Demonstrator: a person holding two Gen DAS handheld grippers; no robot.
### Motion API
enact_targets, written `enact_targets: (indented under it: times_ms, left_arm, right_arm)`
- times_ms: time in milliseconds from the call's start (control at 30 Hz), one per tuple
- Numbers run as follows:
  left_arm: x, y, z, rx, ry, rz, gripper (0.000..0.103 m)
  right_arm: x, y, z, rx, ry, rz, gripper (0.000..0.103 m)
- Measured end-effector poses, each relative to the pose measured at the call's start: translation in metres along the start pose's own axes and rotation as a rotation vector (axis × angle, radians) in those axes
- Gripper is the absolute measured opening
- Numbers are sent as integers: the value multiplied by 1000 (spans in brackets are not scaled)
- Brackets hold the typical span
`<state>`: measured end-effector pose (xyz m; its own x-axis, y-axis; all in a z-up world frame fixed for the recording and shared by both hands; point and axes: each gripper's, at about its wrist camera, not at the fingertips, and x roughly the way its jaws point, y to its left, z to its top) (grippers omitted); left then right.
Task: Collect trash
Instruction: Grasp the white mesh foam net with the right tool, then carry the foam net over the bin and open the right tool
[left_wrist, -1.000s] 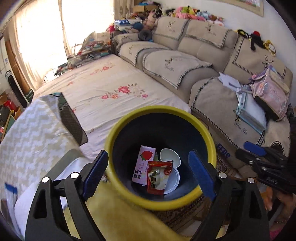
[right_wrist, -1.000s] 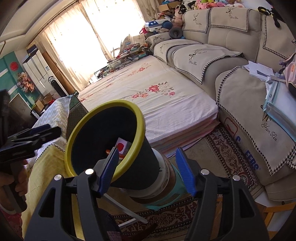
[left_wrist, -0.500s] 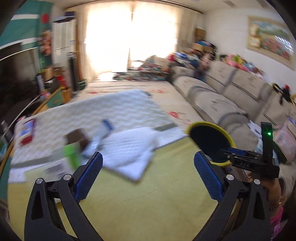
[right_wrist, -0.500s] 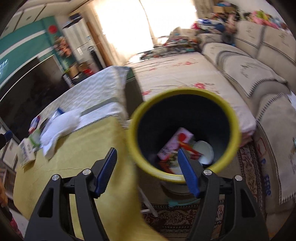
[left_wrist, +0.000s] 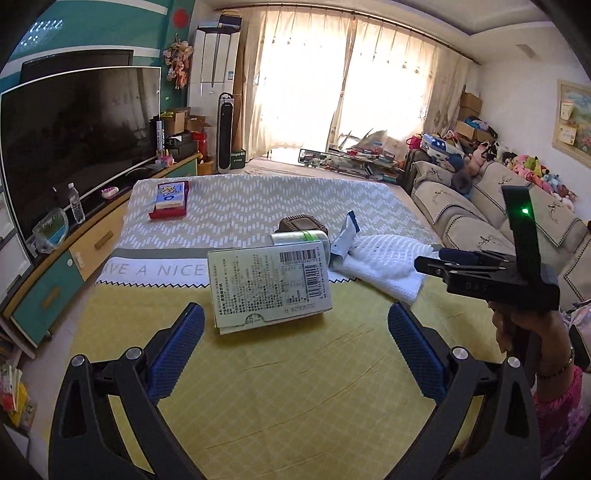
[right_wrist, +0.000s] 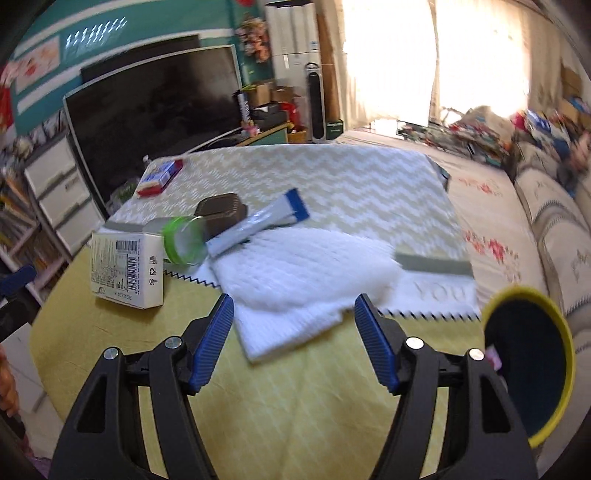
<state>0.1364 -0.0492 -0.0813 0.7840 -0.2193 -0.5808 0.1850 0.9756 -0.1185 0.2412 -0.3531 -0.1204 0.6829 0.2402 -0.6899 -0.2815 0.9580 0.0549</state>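
A white carton with a barcode (left_wrist: 267, 286) (right_wrist: 127, 271) lies on the yellow tablecloth (left_wrist: 295, 387). Behind it lie a green-rimmed clear jar (right_wrist: 183, 240) (left_wrist: 299, 238), a brown box (right_wrist: 221, 212) (left_wrist: 297, 223) and a blue-tipped white sachet (right_wrist: 258, 221) (left_wrist: 345, 236) on a white towel (right_wrist: 295, 273) (left_wrist: 384, 260). My left gripper (left_wrist: 295, 350) is open and empty, just short of the carton. My right gripper (right_wrist: 293, 343) is open and empty over the towel's near edge; it also shows in the left wrist view (left_wrist: 480, 273). The yellow-rimmed bin (right_wrist: 528, 358) stands off the table's right side.
A red and blue box (left_wrist: 170, 199) lies at the table's far left. A large TV (left_wrist: 74, 136) on a teal cabinet runs along the left. A mattress with flowered sheet (right_wrist: 487, 218) and a beige sofa (left_wrist: 498, 221) lie to the right.
Both grippers swung left from the bin to the table. The left view went from looking into the bin to facing the carton; the right one now faces the towel, bin at its right edge.
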Motion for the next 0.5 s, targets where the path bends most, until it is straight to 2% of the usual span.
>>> enact_targets:
  times_ms: [133,267,300,333,400,467,500]
  left_arm:
    - [-2,18,-8,-22,3,-17,98]
    - [-1,34,-12,-47,14,-12,98]
    - [0,38,-14,-56,18,-12,98]
    - [0,42,-16,-64,23,-11,98]
    - [1,49,-20,-76,33,-10,98]
    - [4,53,-22,-85,42,-8,98]
    - [4,54,-23,-90,45,-7,98]
  right_arm:
    - [31,16,12,-37,70,-35,64]
    - [57,19,18,-21,121,-76,62]
    - [60,16,18,-7,132,-71,54]
    - [61,15,17,7,134,-55,50]
    - [61,13,18,27,138,-48,31]
    - [61,13,20,31,141,-58,17]
    - [59,12,21,36,135,-63,15]
